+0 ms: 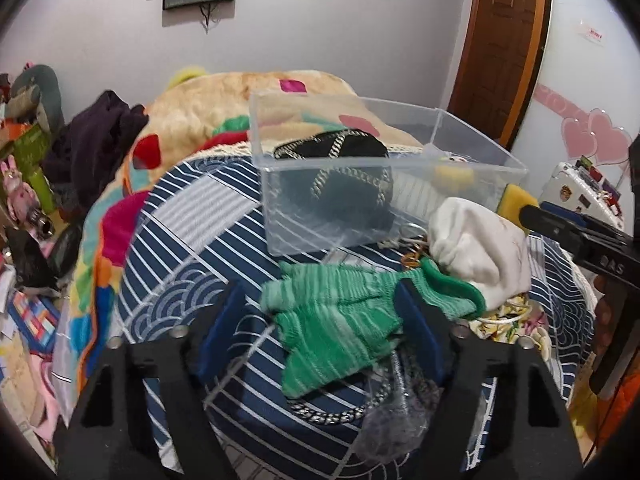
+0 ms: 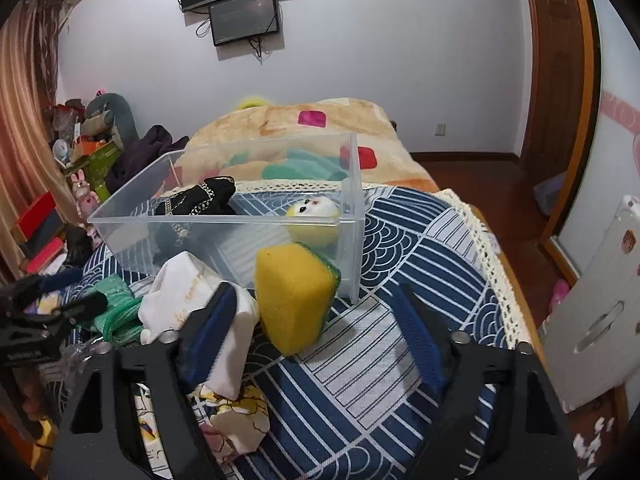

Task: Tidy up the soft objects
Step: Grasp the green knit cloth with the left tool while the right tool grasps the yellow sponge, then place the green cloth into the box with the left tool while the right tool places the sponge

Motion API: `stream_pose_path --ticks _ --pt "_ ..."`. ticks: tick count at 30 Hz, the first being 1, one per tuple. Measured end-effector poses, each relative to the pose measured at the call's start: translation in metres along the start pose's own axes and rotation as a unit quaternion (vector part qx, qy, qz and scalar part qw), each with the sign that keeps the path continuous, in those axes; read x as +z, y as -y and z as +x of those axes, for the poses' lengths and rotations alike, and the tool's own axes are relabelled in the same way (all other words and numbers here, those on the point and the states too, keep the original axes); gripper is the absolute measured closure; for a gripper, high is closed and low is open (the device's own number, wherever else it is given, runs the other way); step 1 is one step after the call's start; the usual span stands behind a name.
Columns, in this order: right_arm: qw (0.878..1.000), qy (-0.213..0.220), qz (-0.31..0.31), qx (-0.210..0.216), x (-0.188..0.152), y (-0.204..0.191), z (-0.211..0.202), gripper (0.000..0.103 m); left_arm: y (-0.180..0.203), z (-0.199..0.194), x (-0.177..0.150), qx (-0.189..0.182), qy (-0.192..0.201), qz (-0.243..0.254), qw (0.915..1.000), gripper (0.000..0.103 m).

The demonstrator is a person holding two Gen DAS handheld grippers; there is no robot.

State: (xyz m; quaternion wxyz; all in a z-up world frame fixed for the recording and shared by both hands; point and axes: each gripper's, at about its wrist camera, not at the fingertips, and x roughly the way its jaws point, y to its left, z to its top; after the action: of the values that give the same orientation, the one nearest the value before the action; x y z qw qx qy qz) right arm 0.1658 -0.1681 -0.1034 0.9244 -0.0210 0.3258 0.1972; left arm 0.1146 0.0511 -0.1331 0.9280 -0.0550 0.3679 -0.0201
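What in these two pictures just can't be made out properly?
- Black cloth in the clear bin: left view, folded; kind unclear.
- Yellow plush: right view, lower half blurred by the bin wall.
- Chain: left view, mostly under the green knit.
- Patterned fabric: right view, partly under the white cloth.
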Motion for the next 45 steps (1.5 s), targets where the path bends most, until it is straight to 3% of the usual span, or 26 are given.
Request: stream_pose_path --ticks 3,5,10,12,14,23,33,39,45 --pt "1.0 -0.005 0.01 0.012 -0.002 0.004 0.002 0.05 0.002 0.002 -0.003 -0.008 -0.001 -0.002 1.0 0.04" --pt "0.999 -0.012 0.018 0.024 -0.004 0.007 0.005 0.068 0.003 0.001 -0.005 -0.01 -0.001 0.001 0.9999 0.052" --pt "0.999 -0.002 0.02 0.03 -0.006 0.005 -0.001 0.074 0.006 -0.005 -0.007 0.0 0.006 0.011 0.9999 0.069" --pt "1.0 0.007 0.015 0.025 -0.005 0.003 -0.006 0.074 0.006 -0.01 -0.007 0.006 0.011 0.014 0.9998 0.079" --pt "1.0 0.016 0.008 0.021 -0.003 0.0 -0.011 0.074 0.006 -0.015 -0.006 0.003 0.014 0.014 0.9998 0.096" --pt "0.998 0.06 -0.005 0.016 0.009 -0.007 -0.035 0.074 0.011 -0.04 0.009 -0.014 0.045 0.015 0.9988 0.1" --pt "0.995 0.093 -0.014 0.021 0.024 -0.016 -0.047 0.074 0.017 -0.076 0.041 -0.019 0.107 0.02 0.9938 0.1" --pt "0.993 0.113 -0.016 0.032 0.037 -0.024 -0.047 0.074 0.019 -0.08 0.067 -0.009 0.14 0.015 0.99 0.1" --pt "0.992 0.118 -0.022 0.038 0.048 -0.035 -0.039 0.074 0.018 -0.065 0.086 0.0 0.144 0.007 0.9895 0.1"
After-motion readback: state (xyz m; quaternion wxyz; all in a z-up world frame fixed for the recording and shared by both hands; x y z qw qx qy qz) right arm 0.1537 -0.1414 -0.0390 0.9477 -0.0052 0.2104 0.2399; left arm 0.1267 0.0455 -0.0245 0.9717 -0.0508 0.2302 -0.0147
